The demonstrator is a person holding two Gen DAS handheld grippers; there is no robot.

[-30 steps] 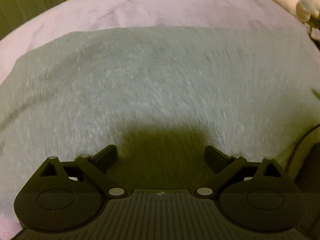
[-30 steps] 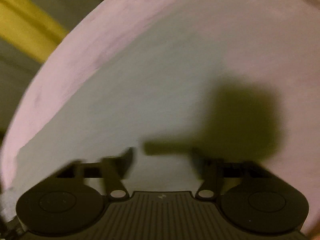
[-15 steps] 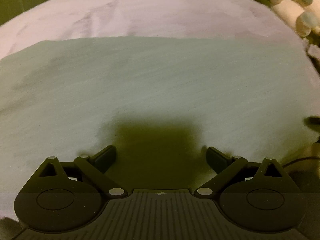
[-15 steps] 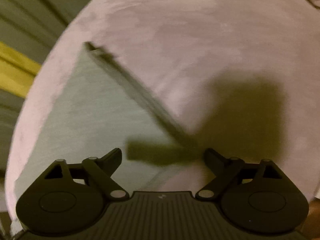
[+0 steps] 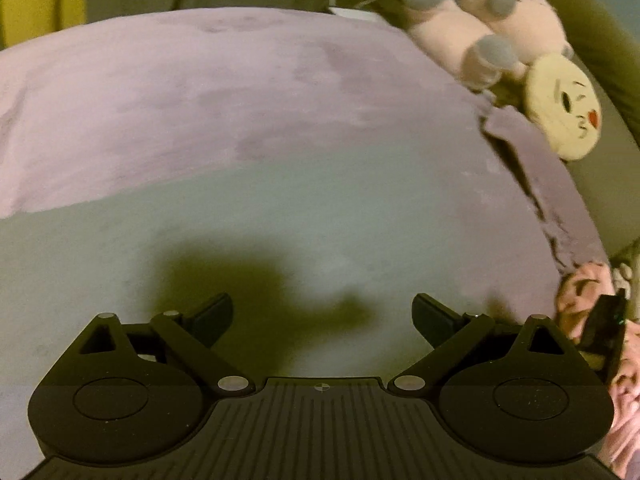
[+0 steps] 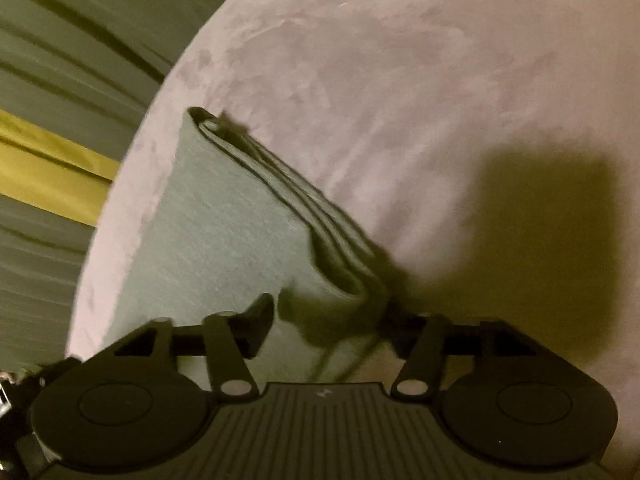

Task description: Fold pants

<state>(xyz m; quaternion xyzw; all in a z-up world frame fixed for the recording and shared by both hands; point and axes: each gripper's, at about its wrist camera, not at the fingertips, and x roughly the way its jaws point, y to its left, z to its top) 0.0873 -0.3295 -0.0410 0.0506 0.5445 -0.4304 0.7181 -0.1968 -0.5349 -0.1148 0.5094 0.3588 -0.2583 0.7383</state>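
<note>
Clearly no bin, basket or box shows in either view; the only bearing surface is the mauve plush blanket, and on it lie the pale grey-green fleece pants, folded flat into several layers. In the right wrist view their stacked edges run diagonally from upper left down toward the right gripper. Its jaws have just been closing; the thick near corner of the folded pants sits between them, but the right fingertip is lost in shadow, so I cannot tell whether the pads press on the cloth. The left gripper hovers over the flat top of the pants, jaws wide apart with nothing between them. At the blanket's far right edge lie a pink plush toy with grey feet and a cream round face cushion.
</note>
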